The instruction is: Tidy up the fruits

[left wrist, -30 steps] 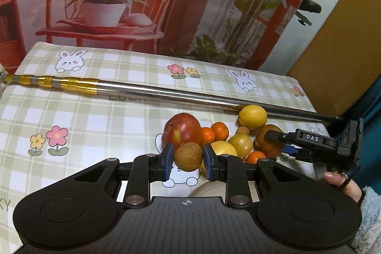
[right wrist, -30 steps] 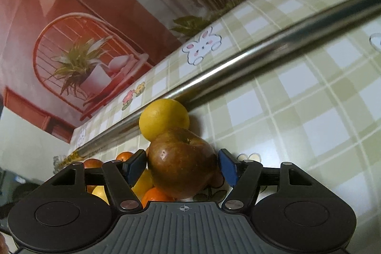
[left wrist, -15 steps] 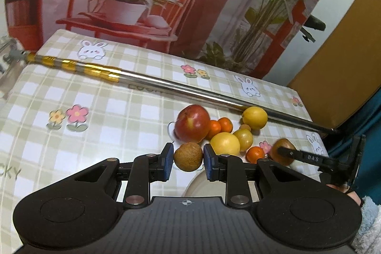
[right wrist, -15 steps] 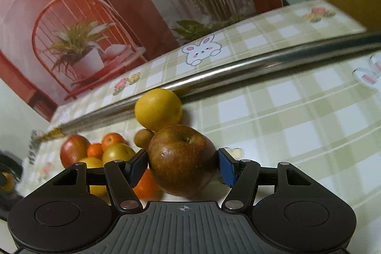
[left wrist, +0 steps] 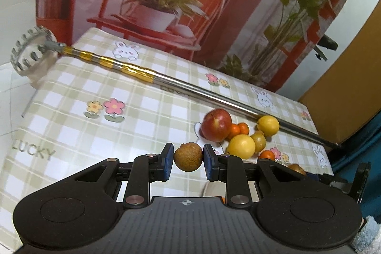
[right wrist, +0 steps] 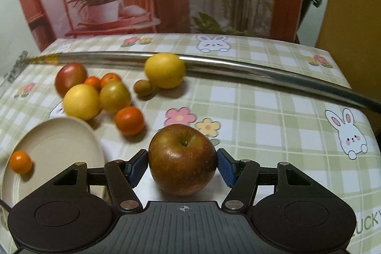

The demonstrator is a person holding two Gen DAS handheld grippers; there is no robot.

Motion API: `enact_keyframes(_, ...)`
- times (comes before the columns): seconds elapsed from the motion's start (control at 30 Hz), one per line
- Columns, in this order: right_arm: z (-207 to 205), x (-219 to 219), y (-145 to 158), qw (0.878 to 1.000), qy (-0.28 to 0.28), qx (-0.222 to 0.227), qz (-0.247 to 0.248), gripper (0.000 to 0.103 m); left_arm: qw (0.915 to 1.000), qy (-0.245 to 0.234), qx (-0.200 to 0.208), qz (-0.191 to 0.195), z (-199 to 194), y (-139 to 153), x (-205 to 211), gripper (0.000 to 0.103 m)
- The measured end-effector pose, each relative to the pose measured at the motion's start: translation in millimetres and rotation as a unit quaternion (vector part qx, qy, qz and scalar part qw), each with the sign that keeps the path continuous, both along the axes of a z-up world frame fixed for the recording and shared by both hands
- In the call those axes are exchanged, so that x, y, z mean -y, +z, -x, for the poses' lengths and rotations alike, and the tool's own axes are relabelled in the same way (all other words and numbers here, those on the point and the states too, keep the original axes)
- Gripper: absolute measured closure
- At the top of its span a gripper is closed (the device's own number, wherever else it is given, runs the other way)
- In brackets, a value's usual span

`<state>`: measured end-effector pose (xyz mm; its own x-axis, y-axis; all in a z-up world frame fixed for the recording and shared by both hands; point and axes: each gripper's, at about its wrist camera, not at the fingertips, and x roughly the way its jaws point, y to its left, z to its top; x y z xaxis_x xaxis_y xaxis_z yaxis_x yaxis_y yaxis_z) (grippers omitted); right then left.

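Beyond plate [right wrist: 59,135], bare checked tablecloth [right wrist: 273,135]

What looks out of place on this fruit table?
The long metal pole lying across the tablecloth behind the fruit: it is no fruit, and its toothed ring end sticks out past the table edge. A lemon rests against it.

A plate [right wrist: 54,146] sits on the worktop [right wrist: 273,116] left of the apple [right wrist: 182,162]; loose fruit [right wrist: 114,93] lies behind it, before the pole [right wrist: 238,68].

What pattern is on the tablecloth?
Green-and-white checks with bunnies and flowers on the tablecloth, clearest in the right wrist view.
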<state>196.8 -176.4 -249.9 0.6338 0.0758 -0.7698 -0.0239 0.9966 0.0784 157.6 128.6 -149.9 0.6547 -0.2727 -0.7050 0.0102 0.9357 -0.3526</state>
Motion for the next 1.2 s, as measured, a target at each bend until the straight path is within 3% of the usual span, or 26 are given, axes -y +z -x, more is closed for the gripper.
enact_keyframes(0.23,9,-4,1,1.0,0.011,-0.008,-0.006,0.044,0.9998,0.017,0.007,0.0,12,10,-14,0.075)
enact_keyframes(0.5,23,-10,-2,1.0,0.017,0.012,0.012,0.044,0.9998,0.013,-0.009,-0.014,3,-18,0,0.075)
enact_keyframes(0.73,28,-15,-3,0.999,0.015,0.025,0.025,0.044,0.9987,-0.043,-0.005,-0.028,-10,-35,35,0.075)
enact_keyframes(0.93,30,-4,-1,0.999,0.0,0.025,-0.021,0.044,0.996,-0.088,-0.001,-0.016,-16,-46,60,0.075)
enact_keyframes(1.2,25,2,-5,0.999,-0.015,0.018,-0.048,0.044,0.9895,-0.139,0.005,-0.039,-12,-59,88,0.075)
